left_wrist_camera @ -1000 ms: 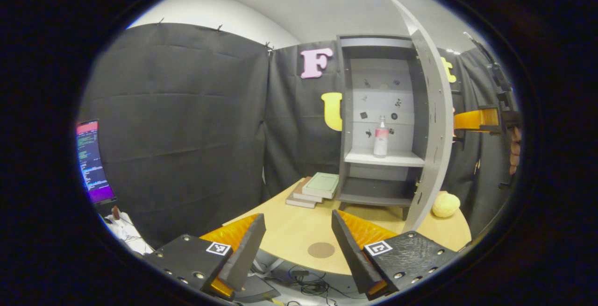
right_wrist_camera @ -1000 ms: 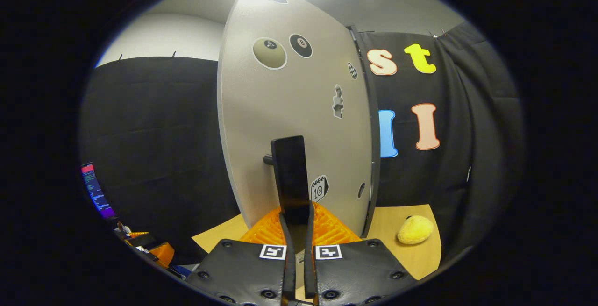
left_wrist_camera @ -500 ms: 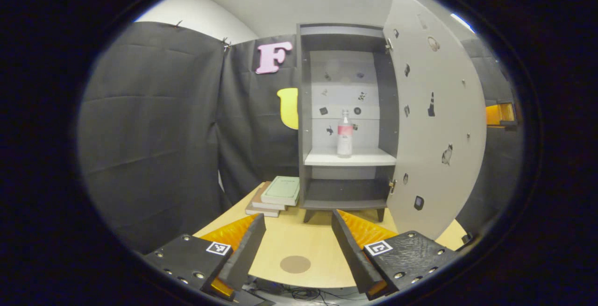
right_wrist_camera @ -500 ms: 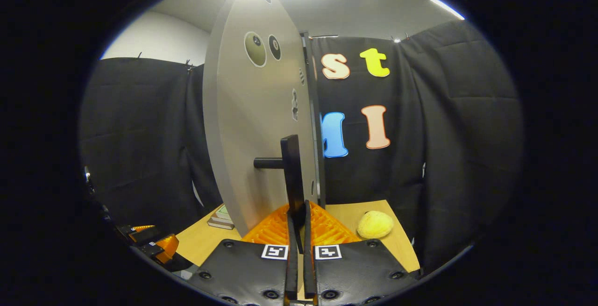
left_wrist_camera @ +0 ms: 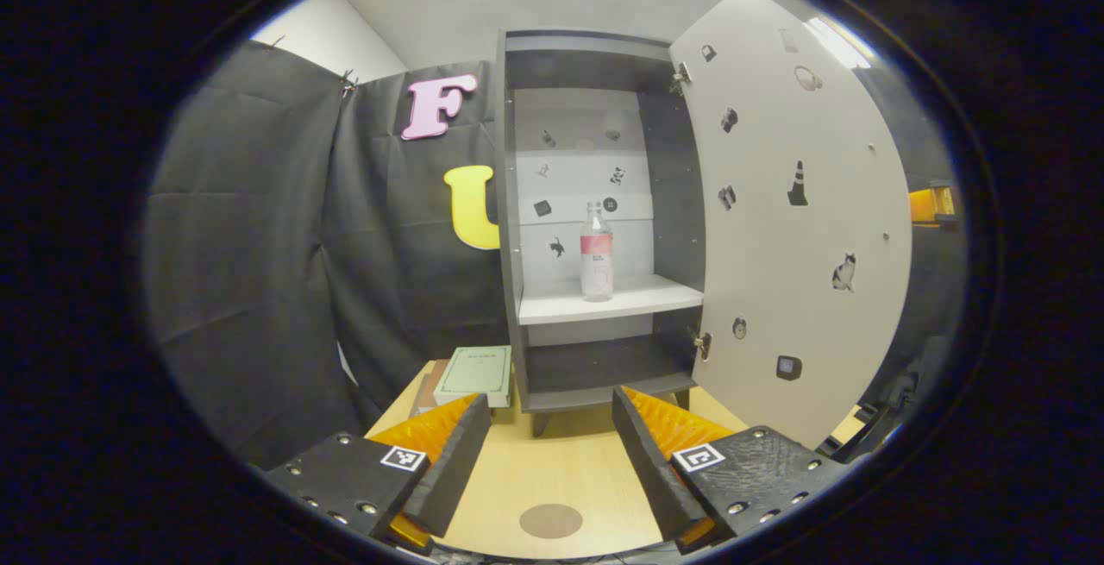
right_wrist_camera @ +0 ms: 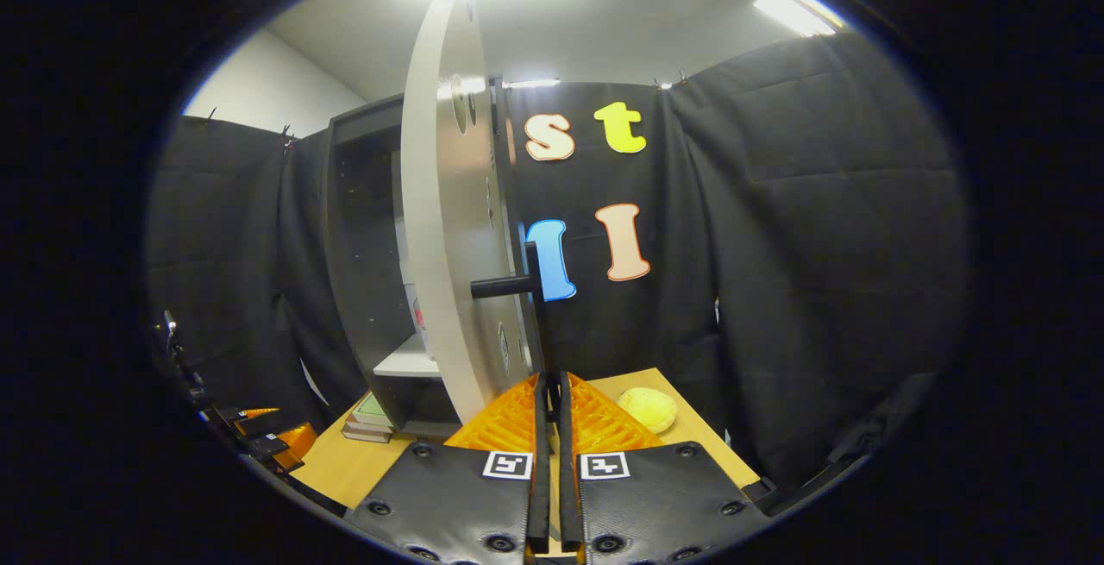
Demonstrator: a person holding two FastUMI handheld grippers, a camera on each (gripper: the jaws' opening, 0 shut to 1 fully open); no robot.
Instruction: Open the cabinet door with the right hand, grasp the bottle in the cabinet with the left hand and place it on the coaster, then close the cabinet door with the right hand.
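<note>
The grey cabinet (left_wrist_camera: 586, 56) stands open, its door (left_wrist_camera: 802, 229) swung far out to the right. A clear bottle (left_wrist_camera: 595, 252) with a red label stands upright on the middle shelf (left_wrist_camera: 604, 302). A round brown coaster (left_wrist_camera: 550, 520) lies on the wooden table near its front edge. My left gripper (left_wrist_camera: 548, 453) is open above the coaster, well short of the bottle, with nothing between its fingers. In the right gripper view I see the door (right_wrist_camera: 440, 246) nearly edge-on. My right gripper (right_wrist_camera: 548, 386) is shut on the lower end of the door's dark handle (right_wrist_camera: 533, 289).
A stack of books (left_wrist_camera: 473, 373) lies on the table left of the cabinet's foot. A yellow round object (right_wrist_camera: 649, 407) rests on the table behind the door. Part of the right gripper (left_wrist_camera: 931, 203) pokes out past the door's edge. The wooden table (left_wrist_camera: 552, 470) ends just below the coaster.
The door has swung from about half open to wide open, pulled by my right gripper on its handle. My left gripper has turned right and now faces the bottle squarely.
</note>
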